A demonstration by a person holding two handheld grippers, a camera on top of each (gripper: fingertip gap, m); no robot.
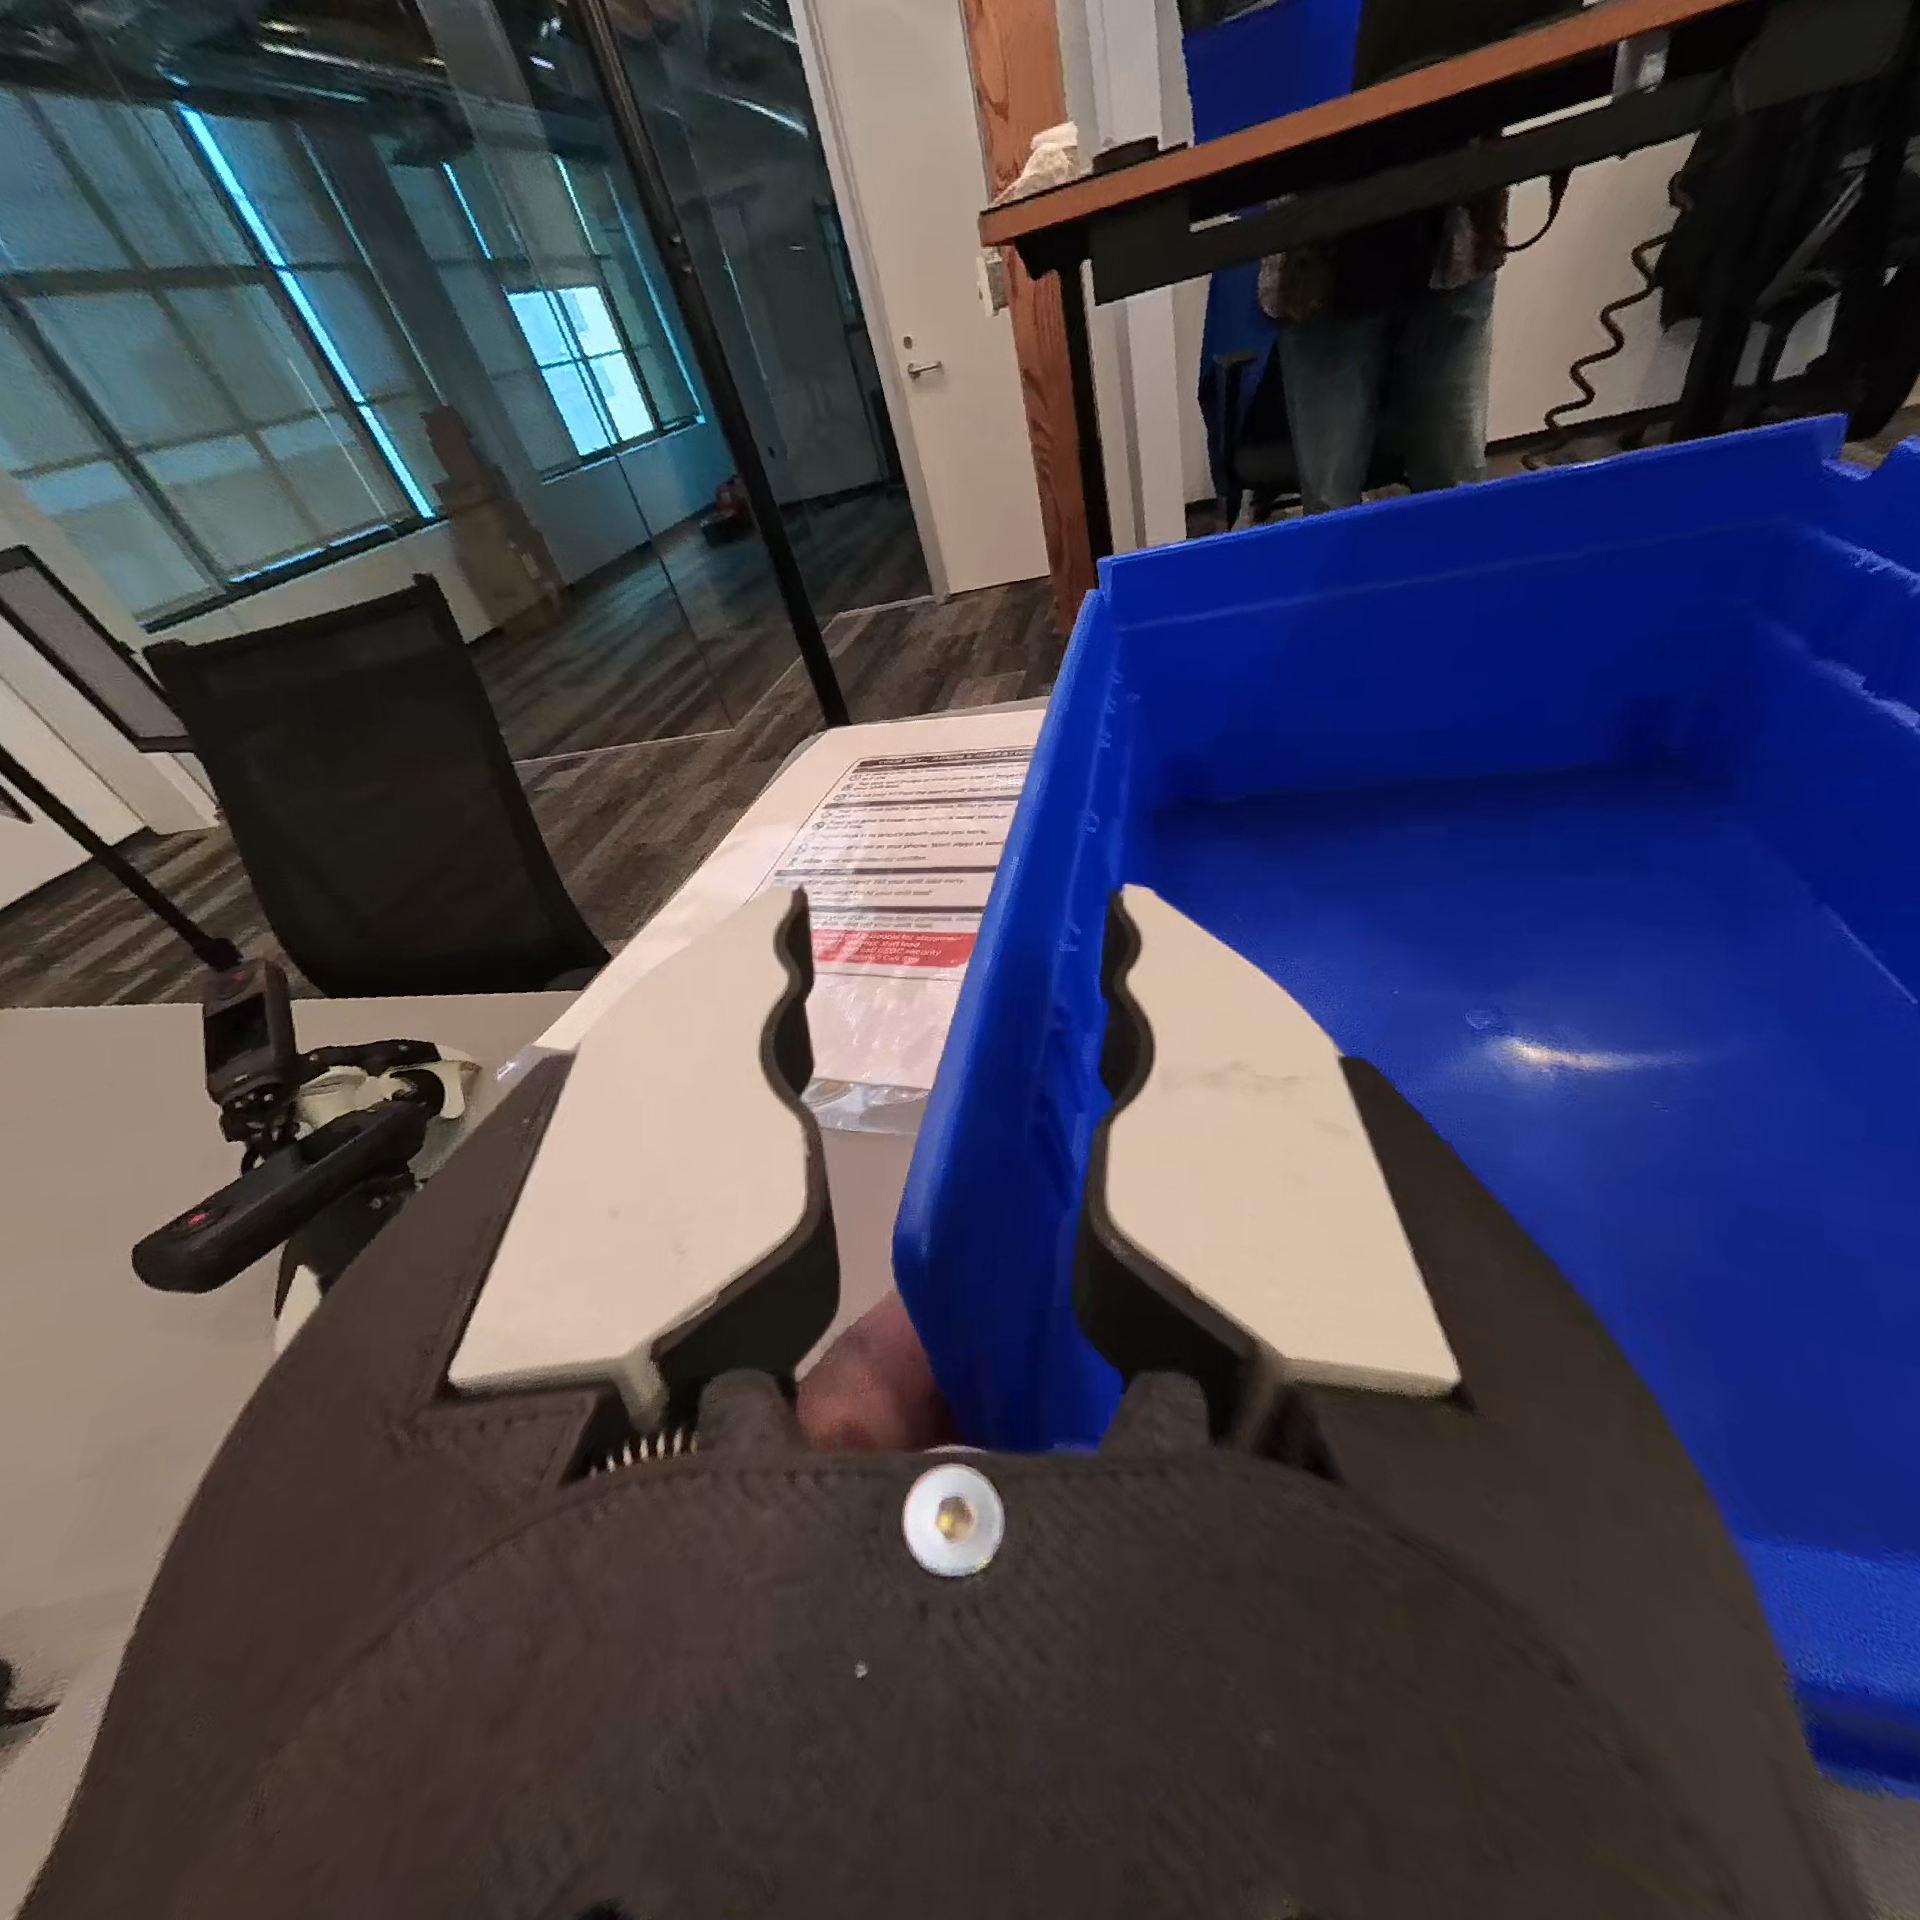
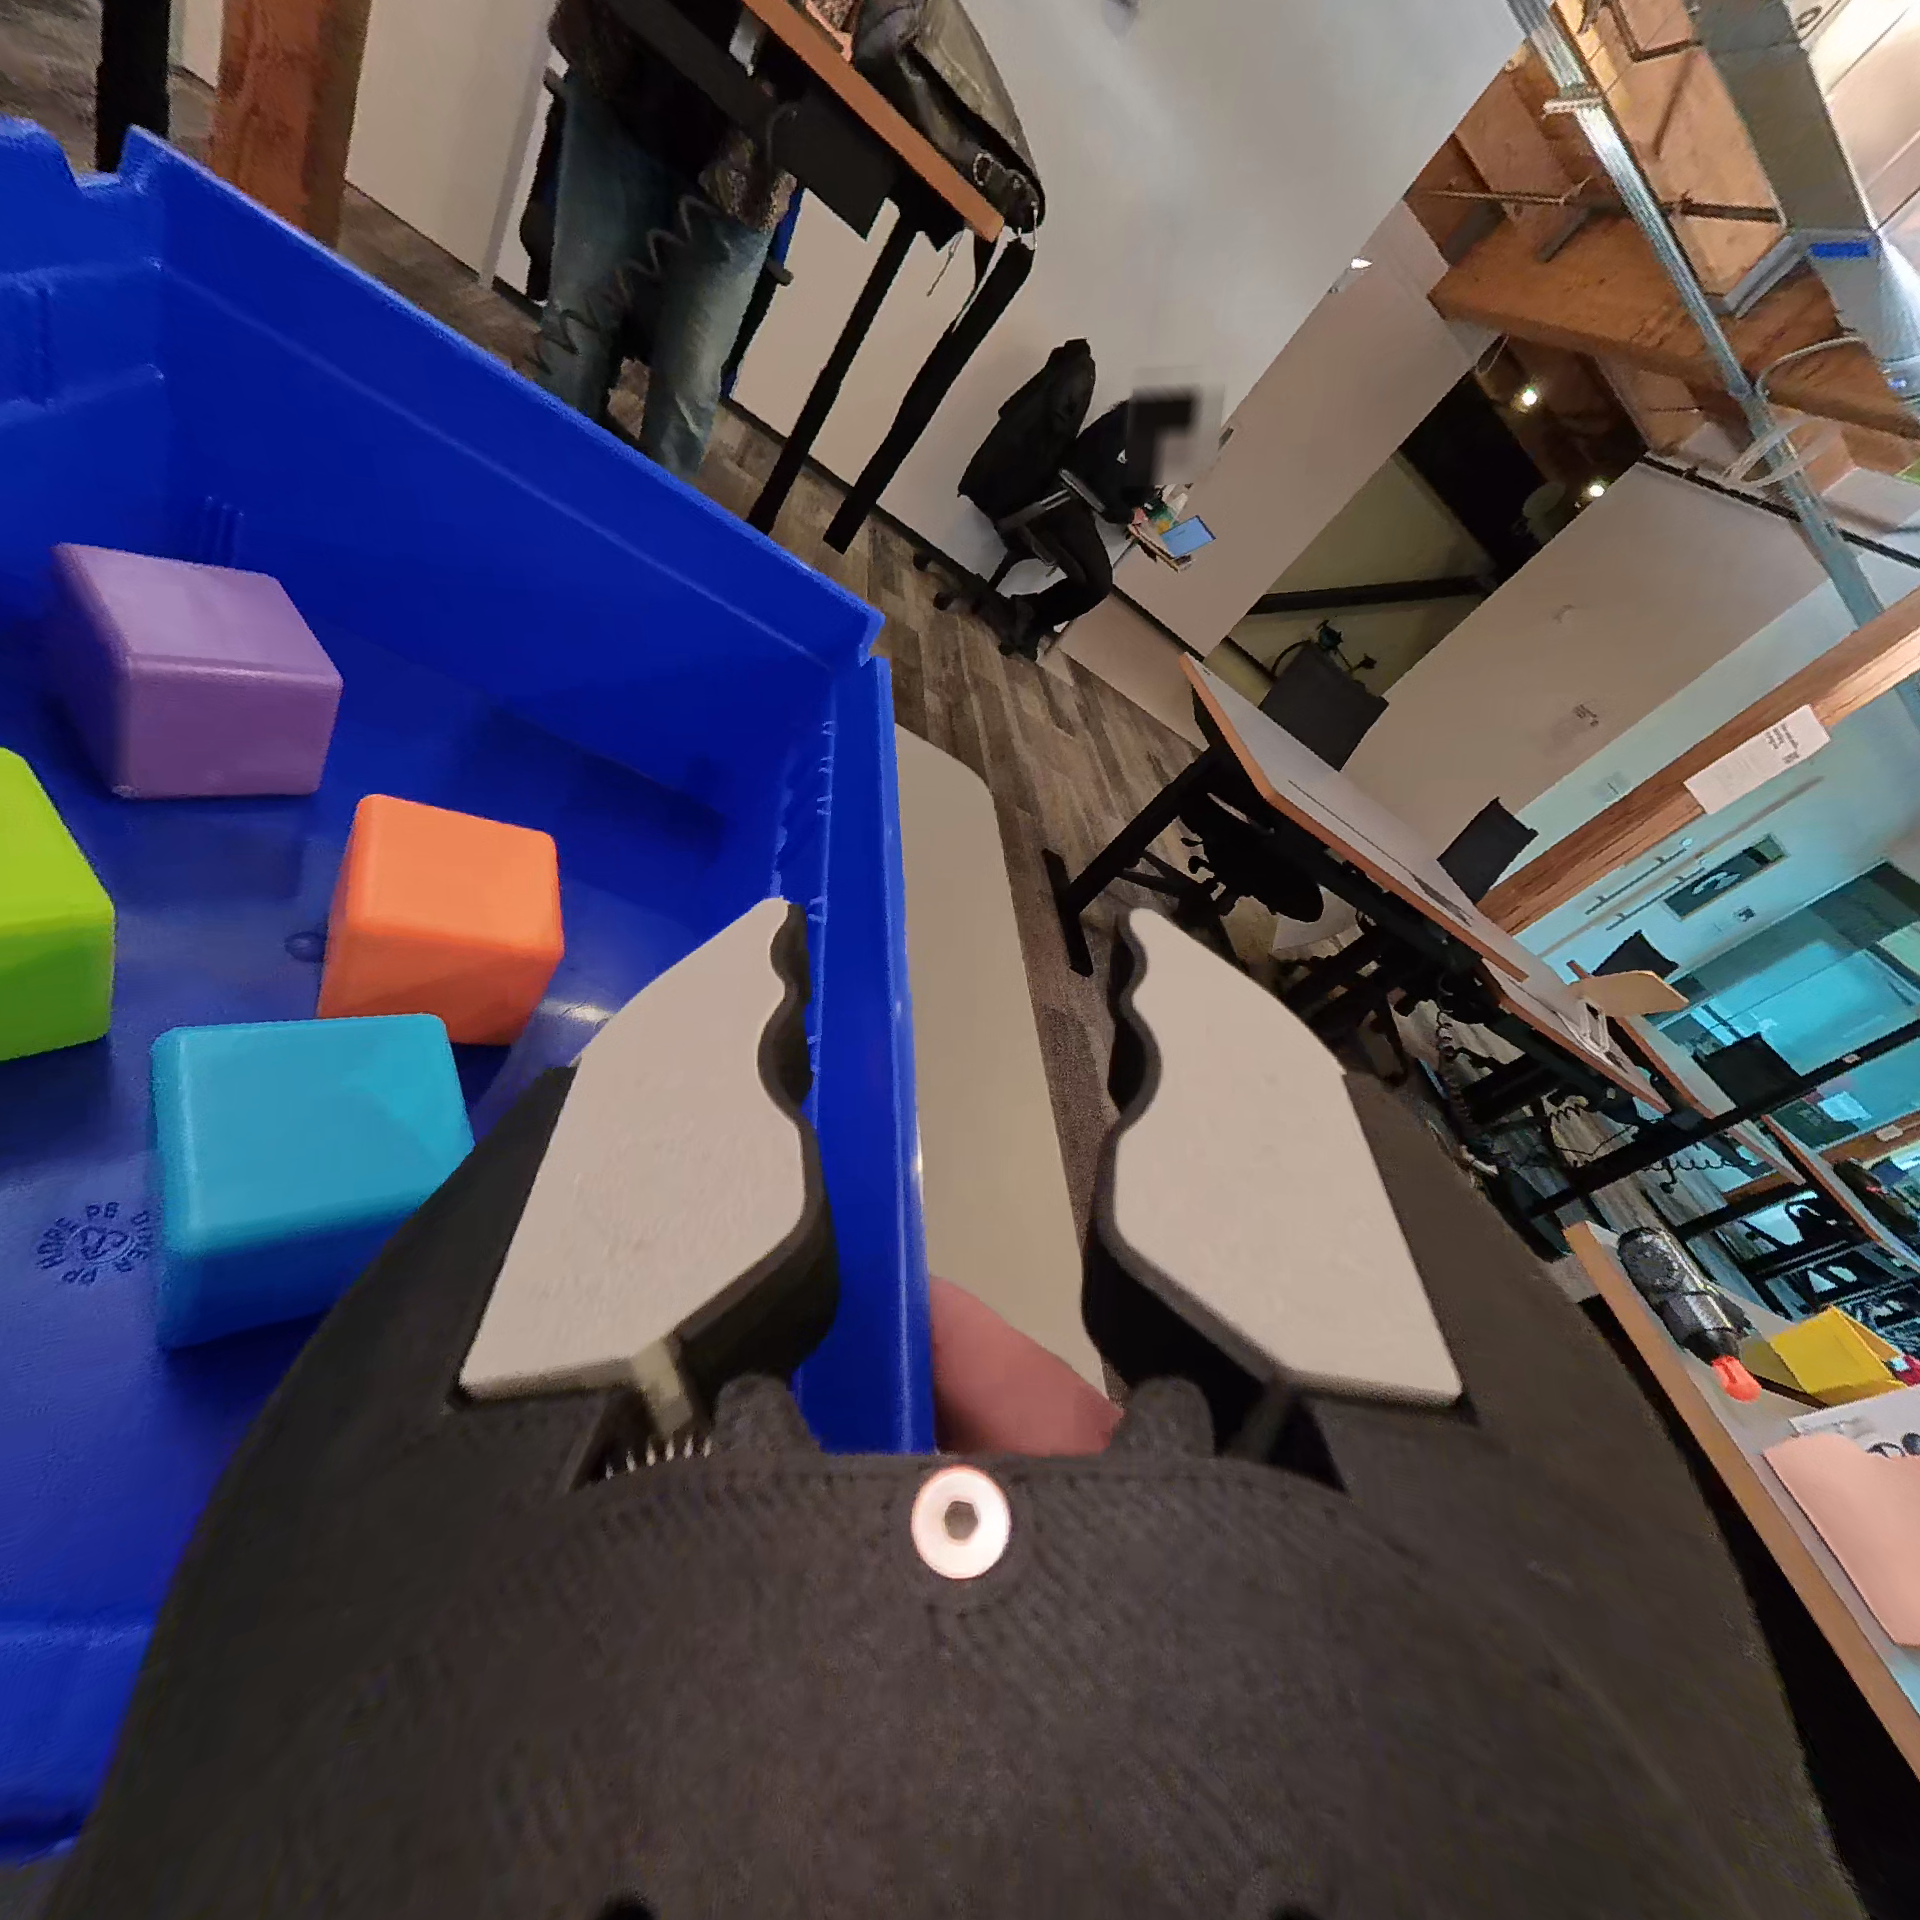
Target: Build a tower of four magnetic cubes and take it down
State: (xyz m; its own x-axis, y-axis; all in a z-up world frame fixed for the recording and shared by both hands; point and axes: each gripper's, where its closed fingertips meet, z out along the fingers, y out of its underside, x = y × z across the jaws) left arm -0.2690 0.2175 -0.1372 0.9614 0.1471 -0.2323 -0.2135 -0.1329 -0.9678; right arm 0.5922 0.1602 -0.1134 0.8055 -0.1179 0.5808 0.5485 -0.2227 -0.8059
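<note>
My left claw (image 1: 961,935) and right claw (image 2: 961,935) each straddle a blue bin (image 1: 1039,1039) wall, gaping wide, not clamped; four cubes (image 2: 442,914) lie inside.

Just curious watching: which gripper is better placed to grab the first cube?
Probably the right gripper: open astride the blue plastic bin wall, beside the orange plastic cube. The left gripper's view shows no cubes.

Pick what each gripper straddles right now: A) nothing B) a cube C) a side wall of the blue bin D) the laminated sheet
C. The left gripper has the blue bin wall running between its open fingers, and the right gripper straddles the opposite wall; the purple cube, orange cube, teal cube and green cube lie loose inside.
</note>
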